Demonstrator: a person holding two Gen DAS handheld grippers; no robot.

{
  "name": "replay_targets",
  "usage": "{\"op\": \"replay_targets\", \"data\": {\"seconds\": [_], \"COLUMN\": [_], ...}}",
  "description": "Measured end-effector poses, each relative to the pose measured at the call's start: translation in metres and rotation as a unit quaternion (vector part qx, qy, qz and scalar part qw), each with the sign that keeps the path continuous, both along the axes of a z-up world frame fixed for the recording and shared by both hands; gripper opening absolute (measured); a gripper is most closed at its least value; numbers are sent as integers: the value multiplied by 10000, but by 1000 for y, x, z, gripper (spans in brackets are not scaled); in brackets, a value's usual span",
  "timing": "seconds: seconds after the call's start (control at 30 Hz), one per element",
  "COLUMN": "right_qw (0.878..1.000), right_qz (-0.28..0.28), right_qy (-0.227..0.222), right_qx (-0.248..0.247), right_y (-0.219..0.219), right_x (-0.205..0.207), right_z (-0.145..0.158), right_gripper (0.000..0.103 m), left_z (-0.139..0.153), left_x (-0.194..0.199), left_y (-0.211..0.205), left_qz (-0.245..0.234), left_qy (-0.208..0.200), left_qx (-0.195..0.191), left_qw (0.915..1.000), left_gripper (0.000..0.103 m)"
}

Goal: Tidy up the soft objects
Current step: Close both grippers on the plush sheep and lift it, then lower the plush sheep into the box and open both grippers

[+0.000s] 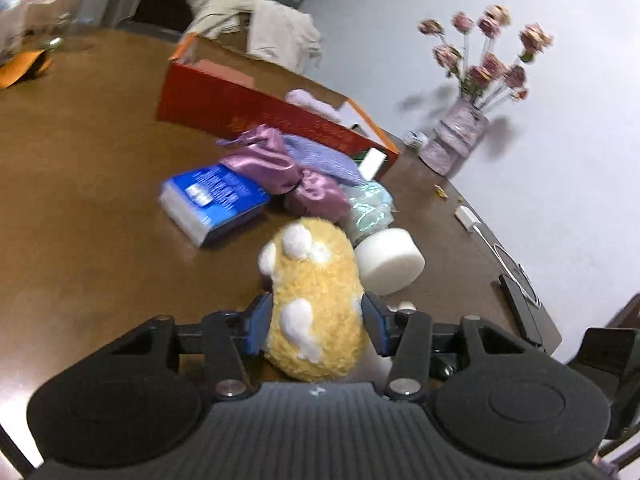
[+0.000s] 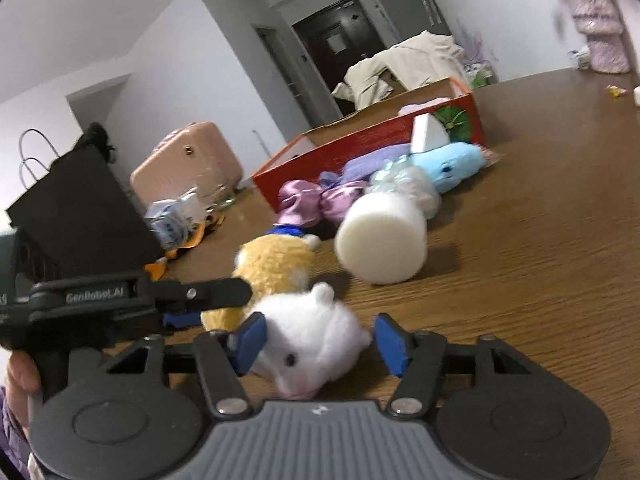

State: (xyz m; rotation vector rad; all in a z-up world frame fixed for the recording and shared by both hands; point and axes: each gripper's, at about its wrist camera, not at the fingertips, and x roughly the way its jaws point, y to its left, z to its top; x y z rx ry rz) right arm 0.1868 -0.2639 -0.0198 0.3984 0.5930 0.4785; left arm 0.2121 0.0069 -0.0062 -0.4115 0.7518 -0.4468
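Observation:
A yellow plush toy (image 1: pixel 316 300) with white patches lies on the brown table (image 1: pixel 100 200), and my left gripper (image 1: pixel 316 320) is shut on it, both blue pads pressed into its sides. The right wrist view shows that gripper (image 2: pixel 216 306) from the side, on the yellow plush (image 2: pixel 276 264). A white plush hamster (image 2: pixel 308 336) lies against the yellow one, between the fingers of my right gripper (image 2: pixel 320 344). The left pad touches it; a thin gap shows at the right pad (image 2: pixel 392 344). An open red box (image 1: pixel 256 108) (image 2: pixel 360 140) stands behind.
A white foam cylinder (image 1: pixel 390 260), a blue tissue pack (image 1: pixel 216 200), a purple satin pouch (image 1: pixel 276 168), lavender cloth (image 1: pixel 320 156) and a blue plush (image 2: pixel 452 164) lie before the box. A flower vase (image 1: pixel 456 140) and charger cable (image 1: pixel 466 214) sit near the right table edge.

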Motion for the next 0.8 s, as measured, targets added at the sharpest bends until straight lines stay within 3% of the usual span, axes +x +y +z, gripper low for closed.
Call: {"op": "replay_targets", "data": {"seconds": [0.17, 0.43, 0.6, 0.67, 0.8], "right_qw": [9998, 9985, 9974, 9976, 9976], "right_qz": [115, 200, 242, 219, 304], "right_qy": [50, 93, 257, 205, -274], "right_qx": [178, 495, 633, 622, 560], "right_y": [1, 3, 5, 4, 3], "right_x": [-4, 11, 19, 18, 36], "right_z": [1, 0, -6, 2, 44], "right_gripper": [57, 57, 51, 50, 50], "left_z": [2, 6, 5, 15, 54], "left_x": [-12, -2, 6, 6, 26], "left_y": [11, 14, 9, 10, 16], "left_qz": [118, 283, 206, 182, 94], "left_qy": [54, 106, 72, 12, -531], "left_qx": [-79, -80, -7, -96, -233], "left_qw": [9999, 9995, 9998, 9998, 9983], "left_gripper": [48, 58, 46, 46, 46]}}
